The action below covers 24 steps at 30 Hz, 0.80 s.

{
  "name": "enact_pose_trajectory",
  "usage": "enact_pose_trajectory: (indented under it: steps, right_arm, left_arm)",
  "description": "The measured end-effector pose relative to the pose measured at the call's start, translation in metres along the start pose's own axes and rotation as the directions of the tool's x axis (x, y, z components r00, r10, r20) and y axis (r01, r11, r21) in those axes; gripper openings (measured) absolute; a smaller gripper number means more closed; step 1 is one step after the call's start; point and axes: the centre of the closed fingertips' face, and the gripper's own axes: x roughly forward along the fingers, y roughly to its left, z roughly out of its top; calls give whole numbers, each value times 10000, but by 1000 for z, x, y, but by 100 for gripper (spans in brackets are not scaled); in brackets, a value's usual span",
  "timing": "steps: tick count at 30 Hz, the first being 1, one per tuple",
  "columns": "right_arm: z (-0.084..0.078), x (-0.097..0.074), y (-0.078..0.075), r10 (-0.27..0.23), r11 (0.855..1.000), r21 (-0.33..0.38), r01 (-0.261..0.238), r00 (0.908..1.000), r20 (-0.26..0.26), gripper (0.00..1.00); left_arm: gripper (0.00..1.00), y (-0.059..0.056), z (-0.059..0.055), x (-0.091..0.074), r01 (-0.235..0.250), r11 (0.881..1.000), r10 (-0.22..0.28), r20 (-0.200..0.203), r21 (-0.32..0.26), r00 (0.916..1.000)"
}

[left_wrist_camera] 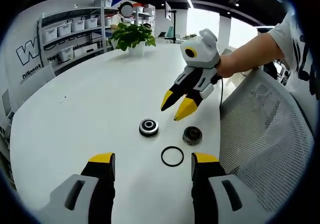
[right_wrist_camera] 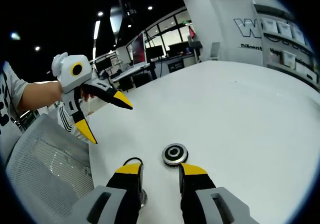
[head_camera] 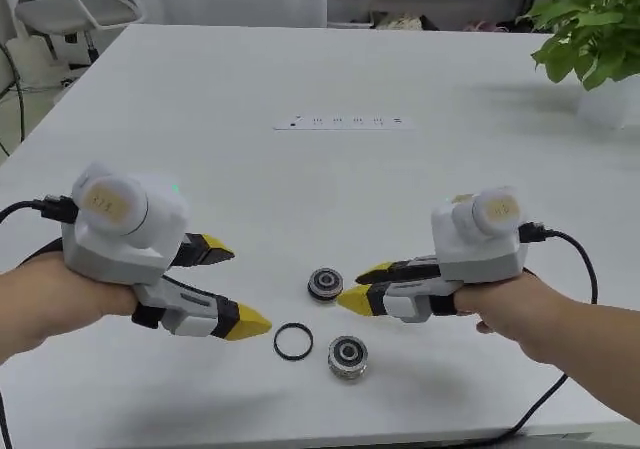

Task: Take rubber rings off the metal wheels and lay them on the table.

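— What's the bench like?
— A white table [head_camera: 300,69]. There's a potted plant [head_camera: 585,19] at its far right corner and a power strip [head_camera: 343,122] lying flat mid-table.
— And the wheels?
— Two, near the front edge. The far wheel [head_camera: 325,283] has a dark rim, and the near wheel [head_camera: 347,355] looks like bare metal. A loose rubber ring [head_camera: 293,341] lies flat on the table just beside the near wheel, not touching it.
— The tools?
— The left gripper [head_camera: 232,287] has its jaws spread wide, with nothing between them. The right gripper [head_camera: 362,285] has its jaws a narrow gap apart, also empty, with its tips just beside the far wheel.
— Touching it?
— No. The left gripper view shows a gap between the tips and the wheel.
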Motion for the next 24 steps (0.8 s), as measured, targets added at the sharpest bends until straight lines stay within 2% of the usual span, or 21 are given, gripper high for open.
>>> enact_pose_trajectory:
  steps: [7,19,24]
  right_arm:
    - [-3,5,-10,-194,9993,-335,194,9998,12,33]
    - [-12,13,-17,-94,9980,-625,79,9997,-243,31]
    - [-15,14,-19,-99,9980,-630,81,9995,-287,31]
  left_arm:
    - [59,7,1,11,86,10000,-86,-73,4,9999]
    - [53,15,5,33,290,9995,-291,-121,-111,9995]
    - [51,13,10,46,434,9989,-436,-91,-155,9990]
